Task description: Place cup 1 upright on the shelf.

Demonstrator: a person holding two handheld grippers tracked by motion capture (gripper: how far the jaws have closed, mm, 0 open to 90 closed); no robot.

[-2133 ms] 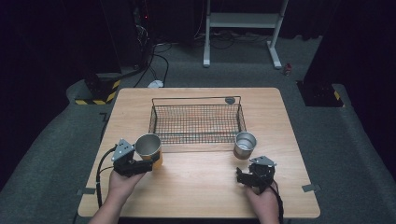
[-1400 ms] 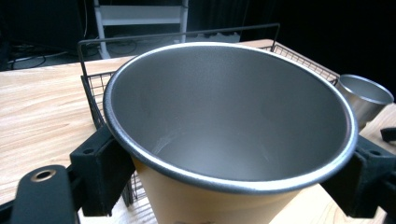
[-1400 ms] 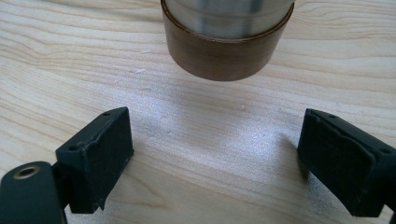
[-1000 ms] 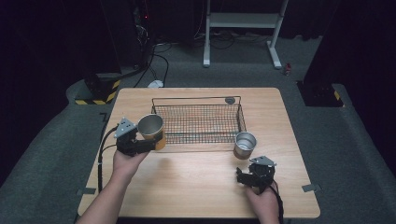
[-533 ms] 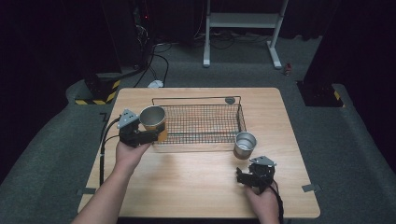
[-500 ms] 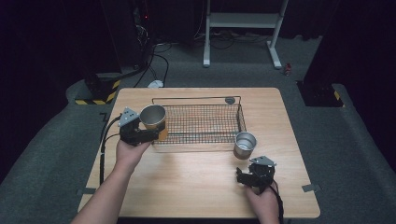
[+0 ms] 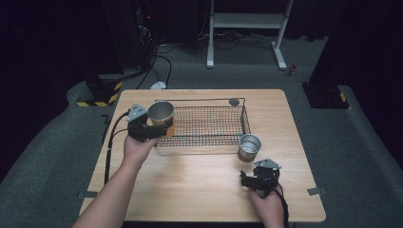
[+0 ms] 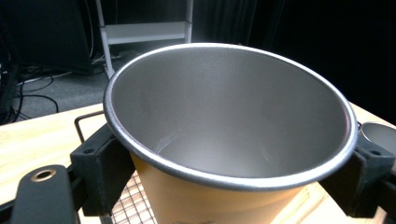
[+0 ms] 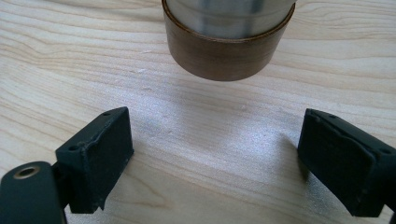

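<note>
My left gripper (image 7: 154, 127) is shut on a metal cup with an orange sleeve (image 7: 161, 116), held upright above the left end of the black wire basket (image 7: 209, 127). In the left gripper view the cup (image 8: 229, 140) sits between both jaws, and it looks empty inside. A second metal cup with a brown base band (image 7: 249, 147) stands on the table just in front of the basket's right end. My right gripper (image 7: 254, 180) rests low on the table a little nearer than that cup, open; the cup's base (image 9: 229, 44) lies ahead of its jaws, untouched.
The wooden table (image 7: 199, 194) has bare surface in the middle front. A small round dark object (image 7: 234, 102) lies by the basket's far rim. Dark floor, cables and a white stand (image 7: 247, 28) lie beyond the table.
My left gripper has lifted the orange-sleeved cup off the table and carried it away from the person, up to the basket's left end. The right gripper and brown-banded cup have not moved.
</note>
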